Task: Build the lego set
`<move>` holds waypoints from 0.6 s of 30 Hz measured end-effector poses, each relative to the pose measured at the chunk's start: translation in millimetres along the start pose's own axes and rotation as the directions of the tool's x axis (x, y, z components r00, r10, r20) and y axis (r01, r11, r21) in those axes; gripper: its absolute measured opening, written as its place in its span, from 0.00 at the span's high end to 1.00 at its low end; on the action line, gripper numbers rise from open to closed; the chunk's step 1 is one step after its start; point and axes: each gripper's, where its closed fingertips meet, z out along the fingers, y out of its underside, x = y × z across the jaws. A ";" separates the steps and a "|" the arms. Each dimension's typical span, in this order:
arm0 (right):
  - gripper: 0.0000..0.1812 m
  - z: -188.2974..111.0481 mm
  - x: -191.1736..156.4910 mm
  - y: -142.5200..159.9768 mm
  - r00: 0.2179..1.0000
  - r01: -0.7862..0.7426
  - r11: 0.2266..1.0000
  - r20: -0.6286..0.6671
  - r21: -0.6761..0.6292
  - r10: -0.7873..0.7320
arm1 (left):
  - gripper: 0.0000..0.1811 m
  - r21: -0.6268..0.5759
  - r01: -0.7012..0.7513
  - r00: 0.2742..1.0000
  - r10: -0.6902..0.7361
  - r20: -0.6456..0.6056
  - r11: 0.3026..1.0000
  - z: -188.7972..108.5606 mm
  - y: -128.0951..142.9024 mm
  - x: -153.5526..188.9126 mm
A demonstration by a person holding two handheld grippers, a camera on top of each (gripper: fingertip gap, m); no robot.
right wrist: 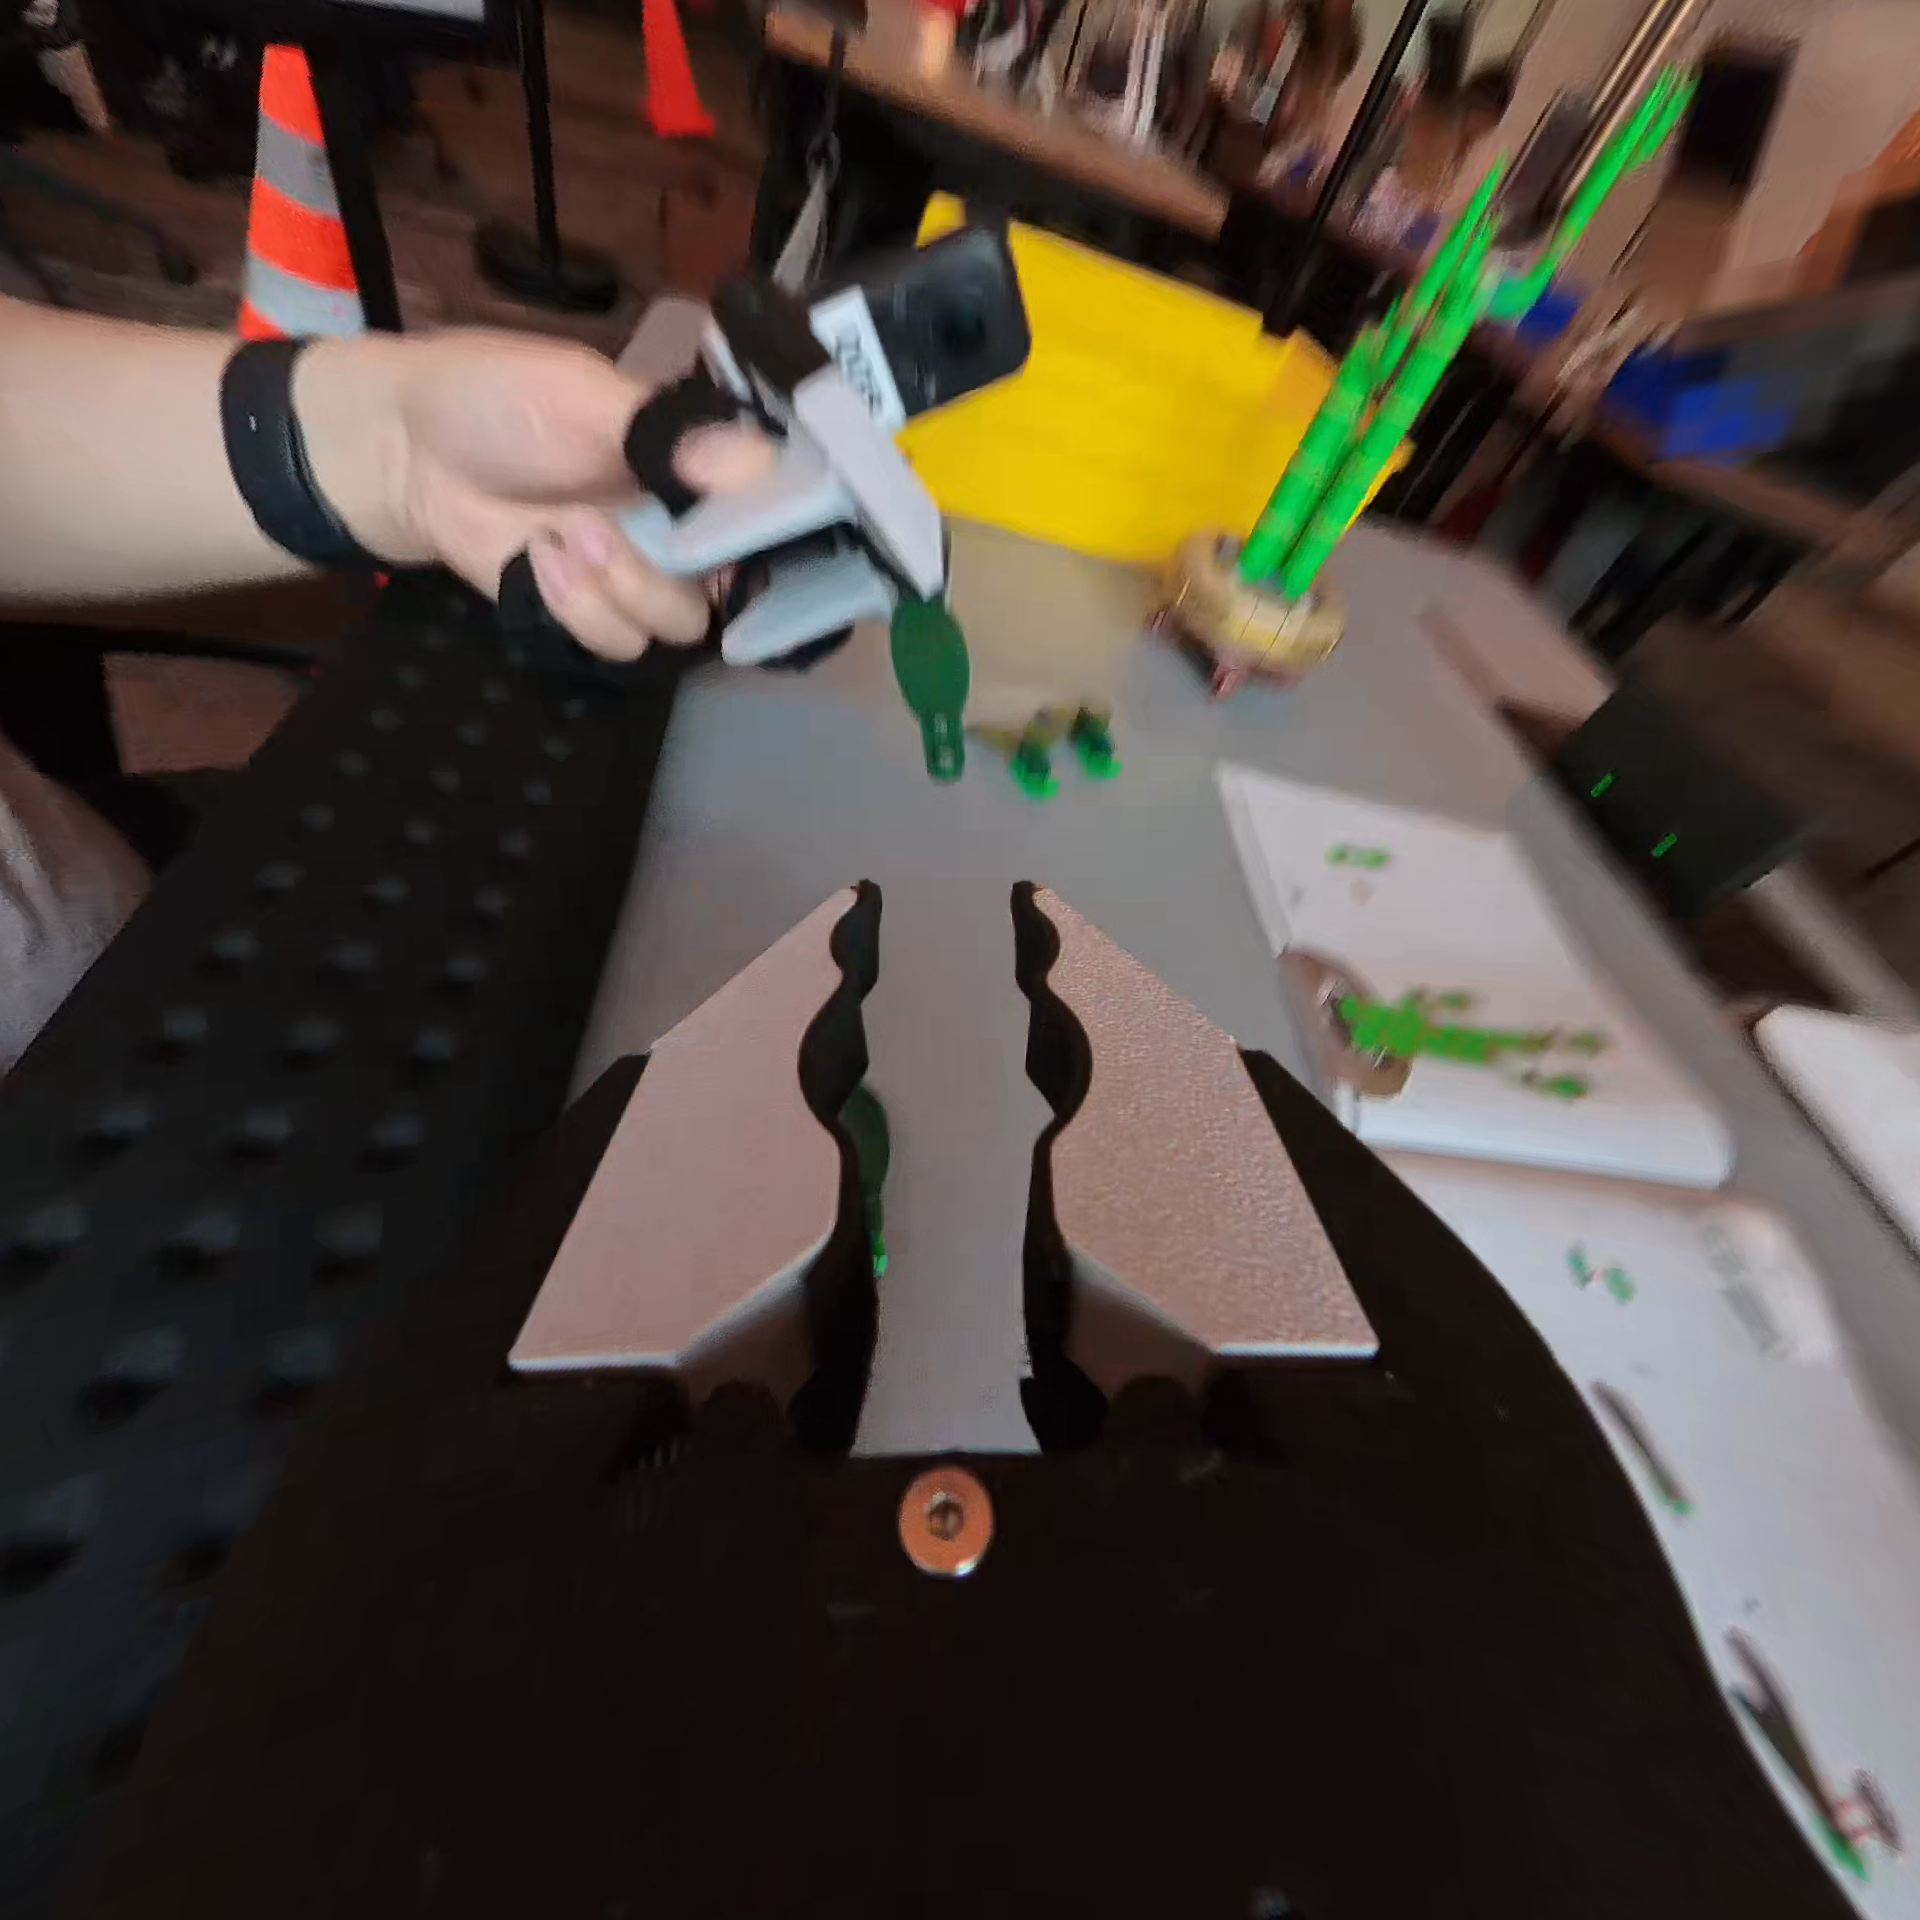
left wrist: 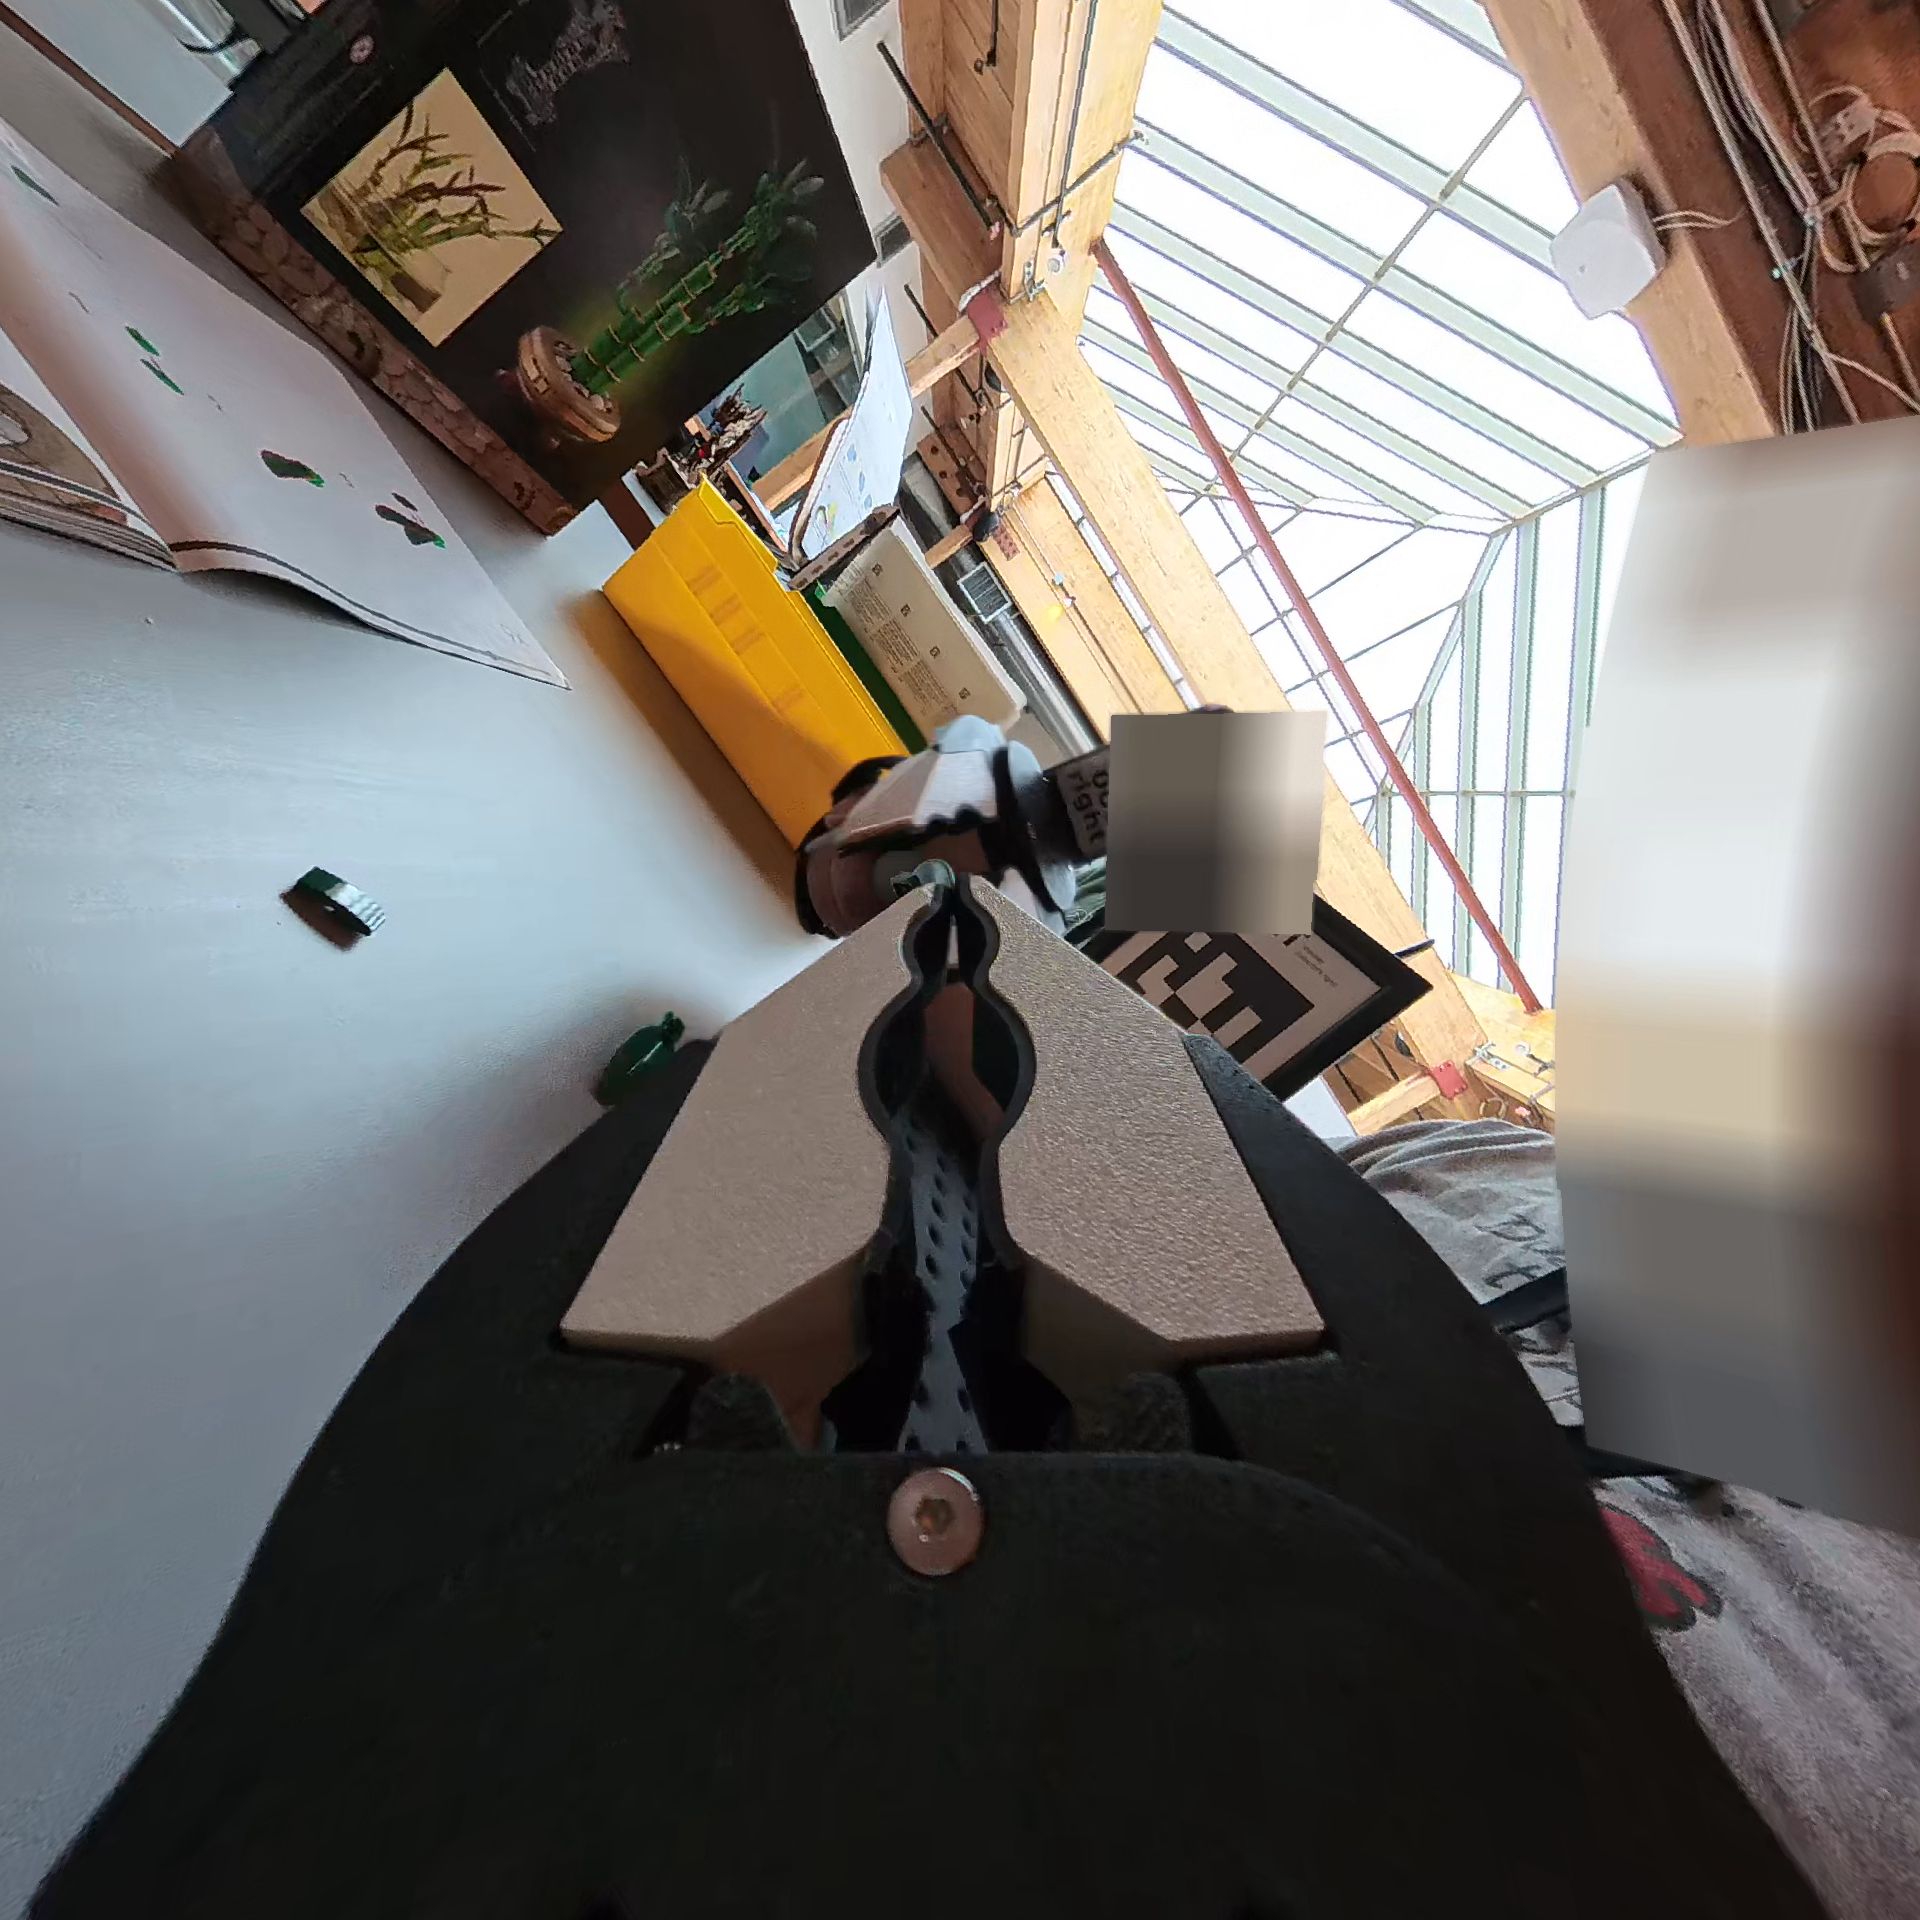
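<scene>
Left jaws around green leaf point(right wrist: 928, 657)

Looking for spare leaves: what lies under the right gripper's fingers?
Between the open right gripper fingers, a dark green leaf piece lies on the grey table, partly covered by the left finger. Anything under the black body is hidden.

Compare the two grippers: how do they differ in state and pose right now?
The left gripper is shut on a dark green leaf piece; the right gripper is open, fingers well apart. The left gripper points down at the grey table; the right gripper points forward over it. Both have tan fingers.
</scene>
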 end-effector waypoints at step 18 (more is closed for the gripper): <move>0.97 -1.5 -7.9 -24.1 0.992 -0.116 0.989 0.060 0.089 0.111 | 1.00 -0.017 -0.030 0.999 0.029 -0.040 0.999 21.8 7.0 12.2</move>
